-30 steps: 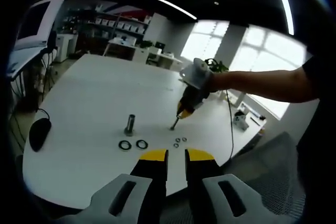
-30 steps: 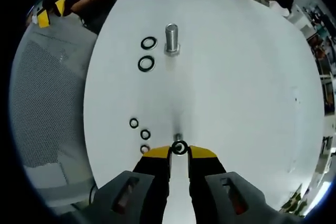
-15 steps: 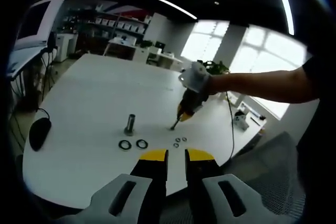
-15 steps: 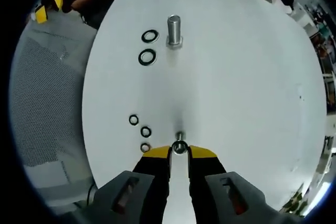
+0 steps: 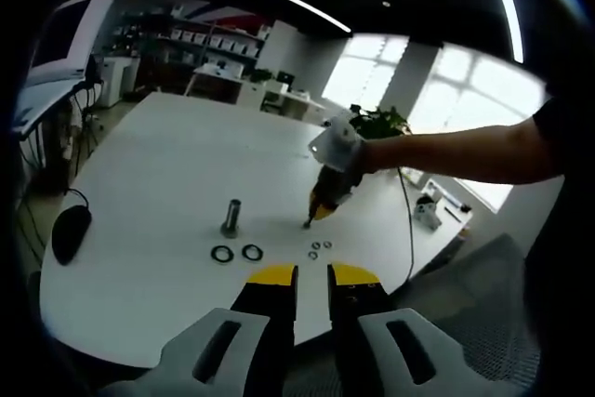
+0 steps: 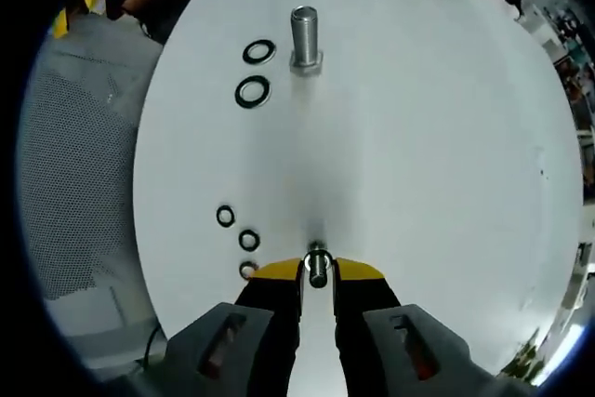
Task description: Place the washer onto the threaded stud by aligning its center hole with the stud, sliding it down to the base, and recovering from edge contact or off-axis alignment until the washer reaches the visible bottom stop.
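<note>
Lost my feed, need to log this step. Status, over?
Right gripper at the small stud, jaws either side of it. Washer not discernible there. Left gripper idle, clear of table. Spare washers beside stud, not blocking.

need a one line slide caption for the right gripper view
Right tongs poised at a small threaded stud on a white table, with spare washers and a larger stud beyond.

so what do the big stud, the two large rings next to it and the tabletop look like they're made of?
Big stud: looks like bare metal, silvery grey with a light sheen, on a hex-looking base. Two large rings: dark, almost black, with no glint; could be rubber or blackened metal, I can't tell which. Tabletop: smooth white with a soft reflection, probably laminate or painted board.
</note>
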{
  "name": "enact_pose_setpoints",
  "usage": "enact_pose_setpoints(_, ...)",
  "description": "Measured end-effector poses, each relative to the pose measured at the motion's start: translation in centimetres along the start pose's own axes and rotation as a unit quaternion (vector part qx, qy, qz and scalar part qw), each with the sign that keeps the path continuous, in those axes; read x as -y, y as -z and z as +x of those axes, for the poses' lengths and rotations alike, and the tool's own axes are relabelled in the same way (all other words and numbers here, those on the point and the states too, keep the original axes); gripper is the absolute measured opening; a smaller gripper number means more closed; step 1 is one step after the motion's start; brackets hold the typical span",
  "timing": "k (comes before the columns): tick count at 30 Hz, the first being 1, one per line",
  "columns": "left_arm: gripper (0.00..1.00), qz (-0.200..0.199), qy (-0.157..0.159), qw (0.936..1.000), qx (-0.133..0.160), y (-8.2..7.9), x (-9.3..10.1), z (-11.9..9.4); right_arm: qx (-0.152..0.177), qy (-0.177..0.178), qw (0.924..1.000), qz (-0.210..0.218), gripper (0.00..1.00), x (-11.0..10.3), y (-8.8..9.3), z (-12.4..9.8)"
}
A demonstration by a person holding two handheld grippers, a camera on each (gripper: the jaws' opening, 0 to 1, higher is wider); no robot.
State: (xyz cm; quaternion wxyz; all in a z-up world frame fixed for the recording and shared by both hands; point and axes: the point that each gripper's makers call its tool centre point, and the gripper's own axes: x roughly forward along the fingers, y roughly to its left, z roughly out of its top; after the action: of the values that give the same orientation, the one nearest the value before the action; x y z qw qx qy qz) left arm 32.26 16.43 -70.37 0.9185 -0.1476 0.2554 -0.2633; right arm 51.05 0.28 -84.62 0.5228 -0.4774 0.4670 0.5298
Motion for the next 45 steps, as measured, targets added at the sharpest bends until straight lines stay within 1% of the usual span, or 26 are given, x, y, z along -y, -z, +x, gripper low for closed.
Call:
enact_pose_setpoints(17,0.1,0.002,0.0,1.0,-0.008,0.2,-0.1,0.1,-0.011,-0.011,0.9999,0.001,0.13,-0.1,0.4,1.8)
enact_pose_setpoints(25,0.1,0.001,0.002,1.0,-0.008,0.2,0.0,0.1,-0.016,-0.009,0.9998,-0.008,0.13,-0.2,0.3,1.8)
enact_pose_setpoints(26,0.1,0.002,0.002,1.0,-0.009,0.2,0.0,0.1,-0.017,-0.01,0.9998,-0.009,0.13,-0.2,0.3,1.8)
enact_pose_setpoints(28,0.1,0.001,0.002,0.9999,-0.01,0.3,0.0,0.1,-0.02,-0.017,0.9993,-0.027,0.15,-0.6,0.5,2.0)
enact_pose_setpoints(30,0.1,0.002,0.003,0.9999,-0.011,0.3,0.0,0.1,-0.024,-0.011,0.9994,-0.021,0.2,-0.5,0.7,2.1)
enact_pose_setpoints(32,0.1,0.001,0.003,0.9999,-0.012,0.4,0.1,0.1,-0.013,0.004,0.9999,0.0,0.24,0.1,0.6,1.9)
enact_pose_setpoints(33,0.1,0.002,0.003,0.9999,-0.012,0.4,0.1,0.1,0.005,0.005,0.9998,0.018,0.27,0.1,0.1,1.6)
enact_pose_setpoints(34,0.1,0.002,0.003,0.9999,-0.012,0.3,0.1,0.1,0.012,0.006,0.9995,0.027,0.29,0.1,0.0,1.4)
enact_pose_setpoints(36,0.1,0.002,0.003,0.9999,-0.012,0.4,0.1,0.1,0.019,0.006,0.9993,0.031,0.29,0.0,0.0,0.7)
enact_pose_setpoints(39,0.1,0.002,0.003,0.9999,-0.013,0.4,0.1,0.1,0.026,0.018,0.999,0.032,0.29,0.0,0.2,-0.1)
enact_pose_setpoints(42,0.1,0.002,0.003,0.9999,-0.012,0.4,0.1,0.1,0.046,0.026,0.9977,0.043,0.29,-0.2,0.0,-1.1)
enact_pose_setpoints(45,0.1,0.002,0.003,0.9999,-0.013,0.4,0.1,0.1,0.06,0.037,0.9965,0.046,0.29,-0.4,-0.2,-1.9)
